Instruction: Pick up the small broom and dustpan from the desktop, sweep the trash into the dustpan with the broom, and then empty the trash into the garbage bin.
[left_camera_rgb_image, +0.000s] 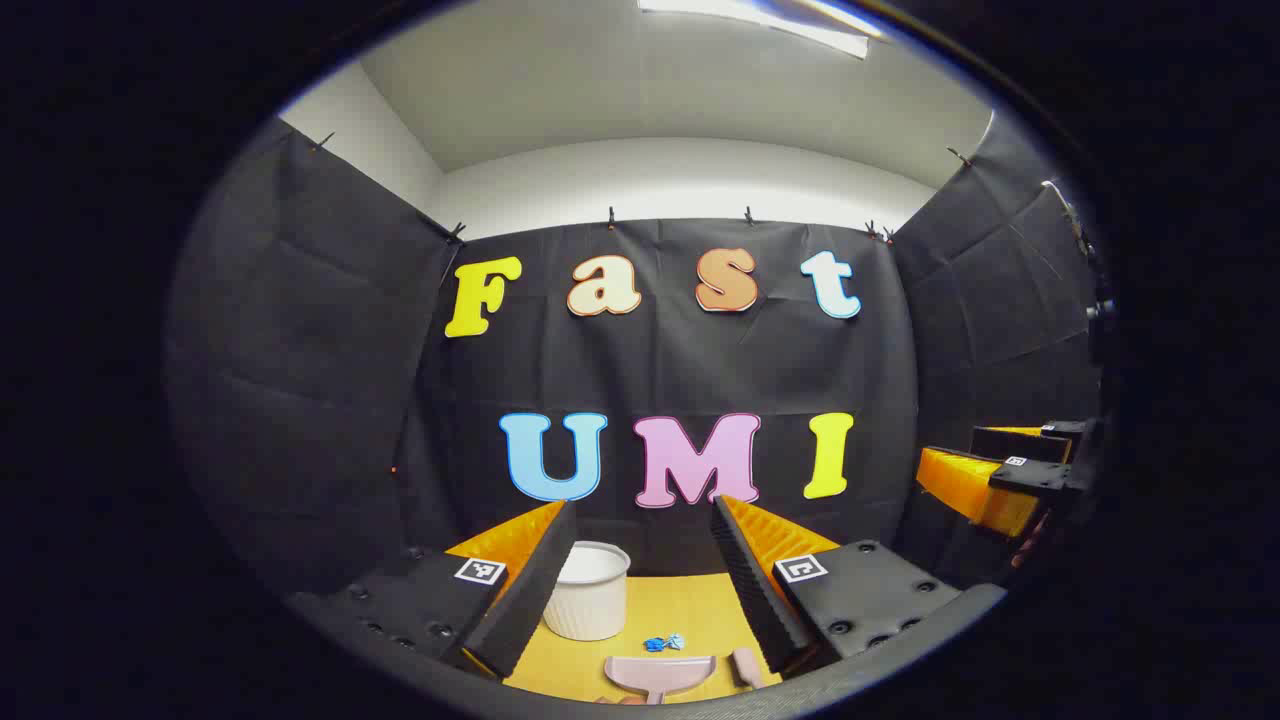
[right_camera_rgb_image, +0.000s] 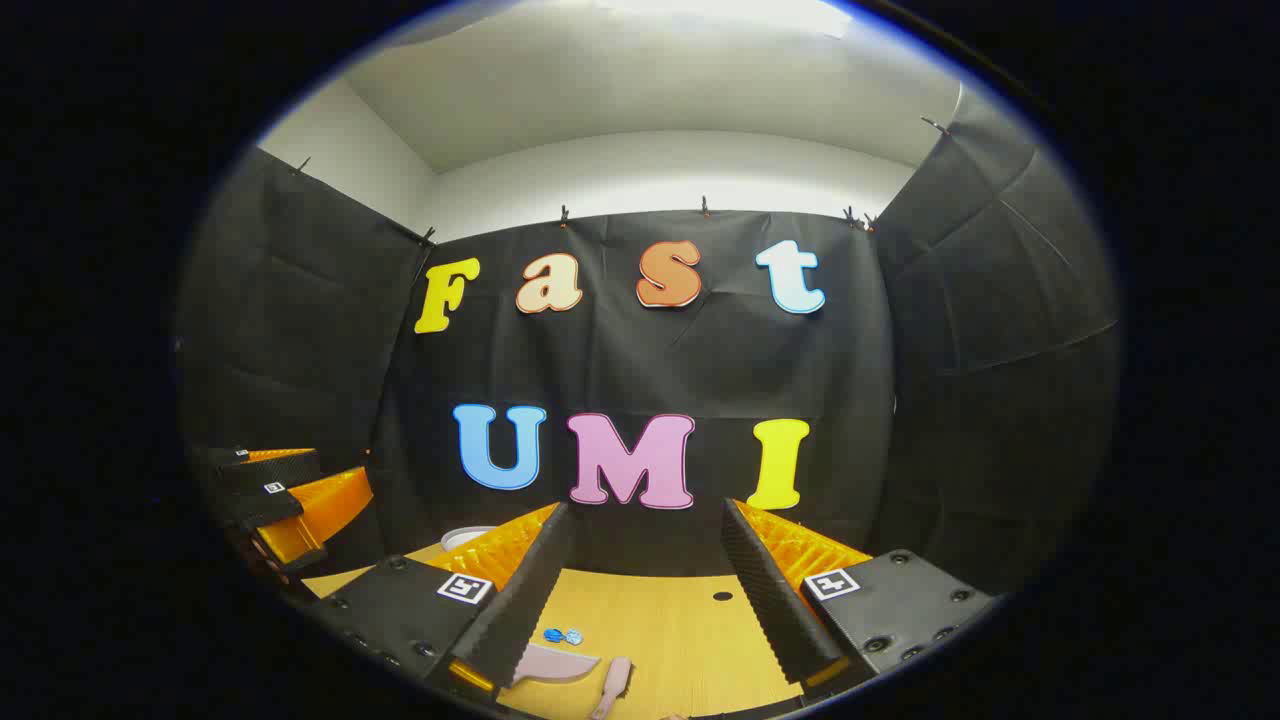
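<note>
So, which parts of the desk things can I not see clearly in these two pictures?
- Dustpan: in the left gripper view the lower edge cuts off its handle; in the right gripper view a finger of the right gripper covers its left part.
- Small broom: cut off by the lower edge in both views.
- Garbage bin: its inside is hidden by its rim.
- Blue trash: too small to identify.

desktop looks like pale matt wood grain, dustpan and small broom smooth matt plastic, bin is ribbed plastic (dull finish), trash a crinkly shiny wrapper, walls rough matt cloth
</note>
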